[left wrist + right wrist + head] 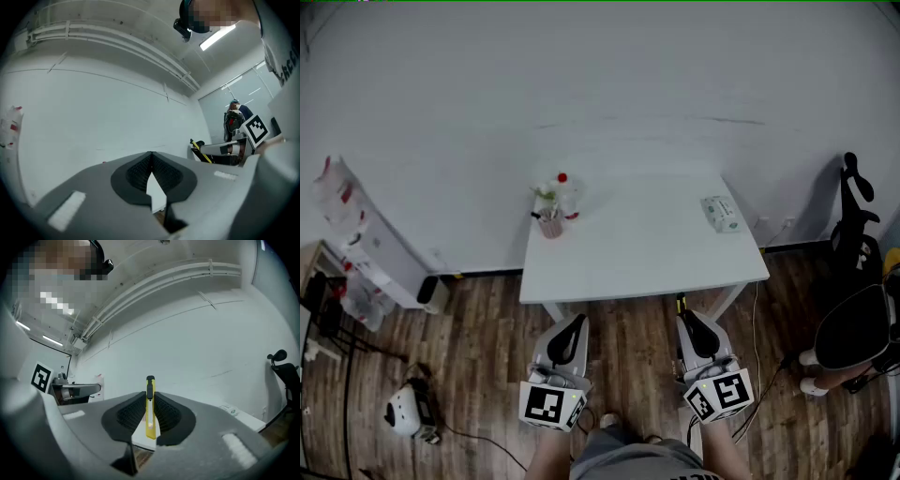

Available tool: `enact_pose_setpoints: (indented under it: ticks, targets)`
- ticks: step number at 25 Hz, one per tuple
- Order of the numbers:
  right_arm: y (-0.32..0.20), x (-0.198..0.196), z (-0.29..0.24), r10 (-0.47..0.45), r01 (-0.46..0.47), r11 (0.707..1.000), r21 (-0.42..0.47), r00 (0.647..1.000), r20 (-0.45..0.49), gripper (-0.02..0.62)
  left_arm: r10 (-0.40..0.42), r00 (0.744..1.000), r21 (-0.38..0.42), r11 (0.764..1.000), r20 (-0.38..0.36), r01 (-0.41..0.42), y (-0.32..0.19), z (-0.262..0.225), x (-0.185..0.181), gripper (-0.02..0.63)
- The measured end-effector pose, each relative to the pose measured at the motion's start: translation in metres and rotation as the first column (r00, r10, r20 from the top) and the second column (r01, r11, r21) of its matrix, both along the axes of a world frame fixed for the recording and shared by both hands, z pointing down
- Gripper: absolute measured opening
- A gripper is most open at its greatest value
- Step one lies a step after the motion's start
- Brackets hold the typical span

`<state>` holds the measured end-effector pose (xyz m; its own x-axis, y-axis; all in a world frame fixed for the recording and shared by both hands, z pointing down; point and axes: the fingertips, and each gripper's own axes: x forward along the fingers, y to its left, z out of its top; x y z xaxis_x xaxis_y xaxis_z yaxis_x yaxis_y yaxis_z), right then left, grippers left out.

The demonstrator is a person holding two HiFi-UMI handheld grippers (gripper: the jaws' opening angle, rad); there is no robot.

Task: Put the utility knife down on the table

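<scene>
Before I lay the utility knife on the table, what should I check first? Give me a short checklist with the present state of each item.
1. Grip: right gripper holds utility knife: ok, jaws shut on it.
2. Blade retracted: cannot tell.
3. Landing spot: table bare between pink cup and tissue pack: ok.
4. Position: right gripper above table: not ok, short of its near edge.
5. Path: left gripper clear: ok, shut, empty, off the table.
</scene>
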<state>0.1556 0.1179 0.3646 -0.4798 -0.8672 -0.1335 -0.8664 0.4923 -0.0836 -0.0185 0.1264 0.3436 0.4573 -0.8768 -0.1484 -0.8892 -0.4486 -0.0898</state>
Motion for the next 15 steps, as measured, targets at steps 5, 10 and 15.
enact_pose_setpoints:
  ticks: [5, 10, 15]
  targets:
    - [-0.005, -0.004, -0.001, 0.007, -0.007, 1.000, 0.005, 1.000, 0.001, 0.055, 0.005, 1.000, 0.002, 1.000, 0.001, -0.005, -0.006, 0.000, -0.004, 0.014]
    - [-0.012, -0.011, -0.001, 0.016, -0.016, 1.000, 0.005, 1.000, -0.002, 0.054, 0.012, 1.000, 0.004, 1.000, -0.001, -0.012, -0.013, 0.000, -0.011, 0.014]
    - [-0.020, -0.019, -0.001, 0.030, -0.030, 0.999, 0.010, 1.000, -0.004, 0.055, 0.013, 1.000, 0.005, 1.000, -0.008, -0.013, -0.023, 0.000, -0.022, 0.014]
